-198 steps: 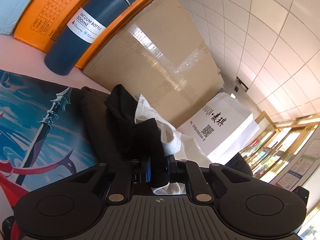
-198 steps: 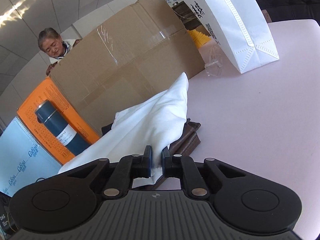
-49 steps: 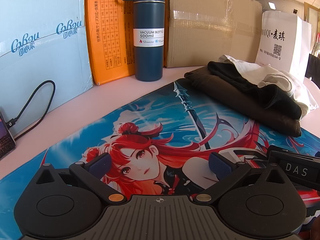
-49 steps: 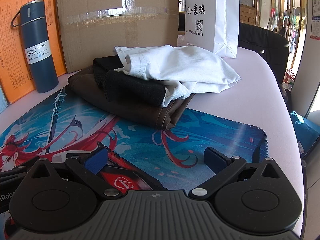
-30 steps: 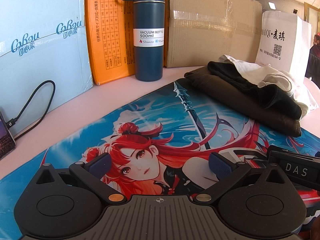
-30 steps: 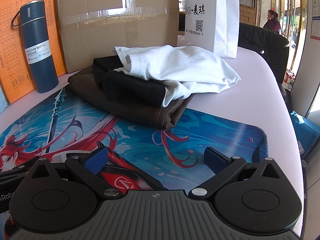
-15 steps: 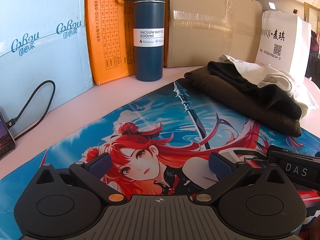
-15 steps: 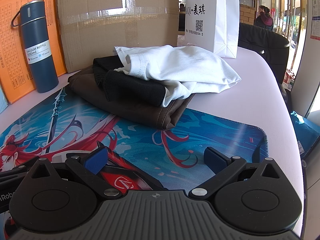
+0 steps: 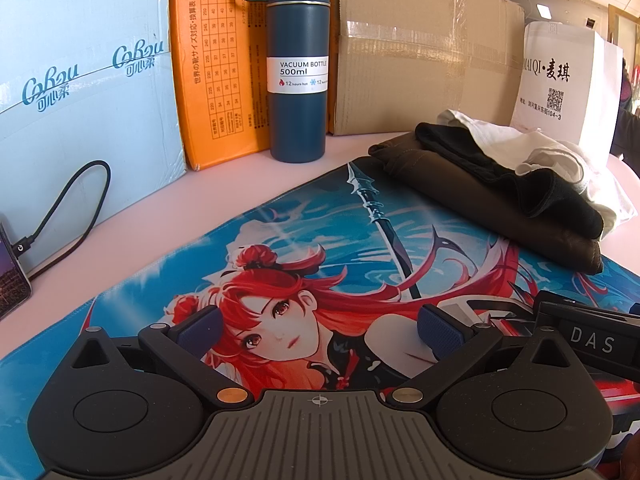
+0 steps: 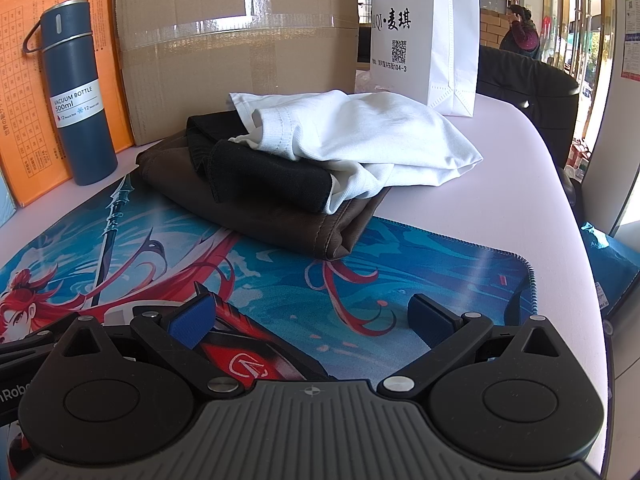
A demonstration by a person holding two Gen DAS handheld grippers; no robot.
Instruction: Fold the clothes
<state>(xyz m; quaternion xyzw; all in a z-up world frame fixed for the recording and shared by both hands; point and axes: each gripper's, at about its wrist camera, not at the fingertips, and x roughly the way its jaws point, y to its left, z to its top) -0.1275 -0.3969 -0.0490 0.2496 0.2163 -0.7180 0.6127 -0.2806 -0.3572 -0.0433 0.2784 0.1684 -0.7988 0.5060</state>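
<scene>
A stack of clothes lies at the far right corner of the printed desk mat [image 9: 304, 232]: a folded brown garment [image 10: 280, 220] at the bottom, a black garment [image 10: 264, 172] on it, and a loosely folded white T-shirt [image 10: 360, 132] on top. The stack also shows in the left wrist view [image 9: 500, 184]. My left gripper [image 9: 318, 326] is open and empty, low over the mat's near part. My right gripper [image 10: 310, 318] is open and empty, low over the mat, well short of the stack.
A blue vacuum bottle [image 9: 298, 64], an orange box [image 9: 212, 60], a cardboard box [image 10: 236, 40], a light blue box [image 9: 80, 80] and a white paper bag [image 10: 426, 32] line the back. A phone with a black cable [image 9: 68, 208] lies at left. The table edge [image 10: 576, 200] is at right.
Both grippers held garments 6.6 s ago; now both are open and empty. Over the last second neither gripper nor the clothes moved; only a person in the background shifted.
</scene>
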